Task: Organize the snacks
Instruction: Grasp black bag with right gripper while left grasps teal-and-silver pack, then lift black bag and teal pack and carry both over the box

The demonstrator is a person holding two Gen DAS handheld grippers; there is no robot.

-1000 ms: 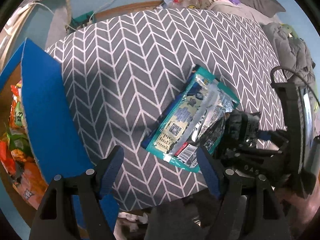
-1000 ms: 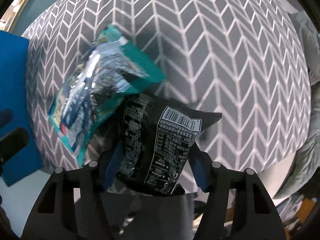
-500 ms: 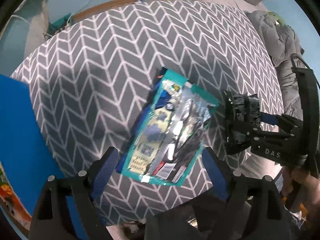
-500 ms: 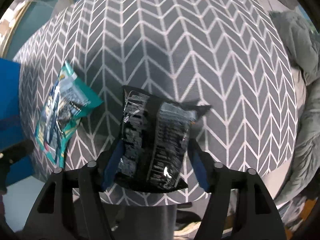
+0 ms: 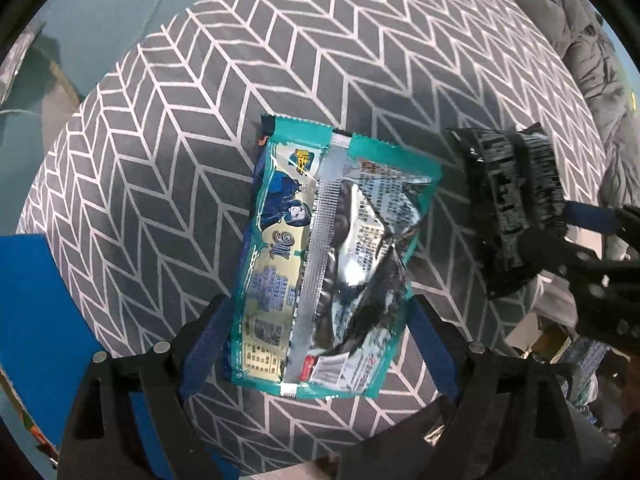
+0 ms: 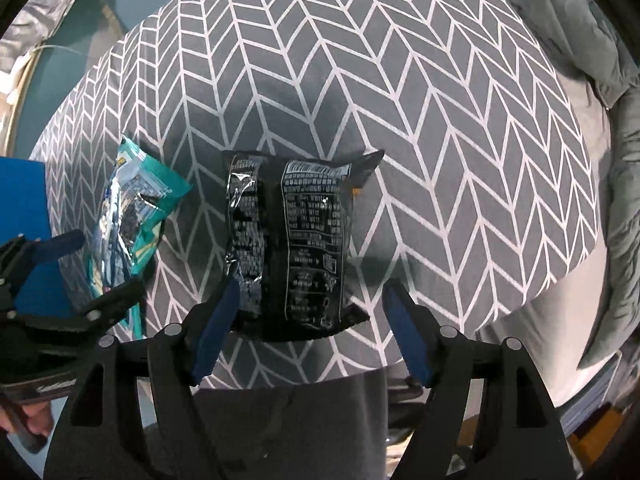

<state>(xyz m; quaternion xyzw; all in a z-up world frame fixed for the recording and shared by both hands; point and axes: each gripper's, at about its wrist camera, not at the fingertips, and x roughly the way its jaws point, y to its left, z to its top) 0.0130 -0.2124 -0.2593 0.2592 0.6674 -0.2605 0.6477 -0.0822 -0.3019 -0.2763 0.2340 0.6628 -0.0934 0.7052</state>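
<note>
Grey chevron-patterned tabletop [image 5: 168, 128], round, bearing both snack packets; blue box wall [image 5: 36, 320] at its left edge. Teal snack packet [image 5: 320, 248] lies flat, seam side up, its lower end between the blue pads of the left gripper [image 5: 318, 344]; jaws wide and opening, pads just beside the packet's edges, contact not discernible. Black snack packet [image 6: 288, 240] lies flat to the right of the teal one; right gripper [image 6: 310, 332] straddles its lower end, jaws opening, left pad at the packet's edge, right pad clearly apart.
</note>
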